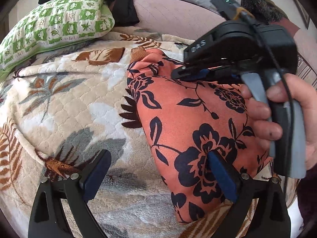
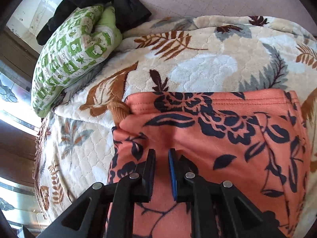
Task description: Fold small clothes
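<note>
We hold the left gripper [image 1: 158,176] spread over the orange floral garment's [image 2: 227,138] left edge, right gripper [image 2: 161,170] nearly closed on its cloth, open blanket [image 2: 198,69] left, green pillow [image 2: 73,59] beyond.

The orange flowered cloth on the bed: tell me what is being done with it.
A person is folding the orange flowered garment on a leaf-patterned blanket, a gripper in each hand. The right gripper has its fingers nearly closed, low over the cloth's middle; whether it pinches fabric is unclear. The left gripper is wide open, one finger over the cloth, holding nothing. The garment looks partly folded. A green pillow lies behind.
</note>
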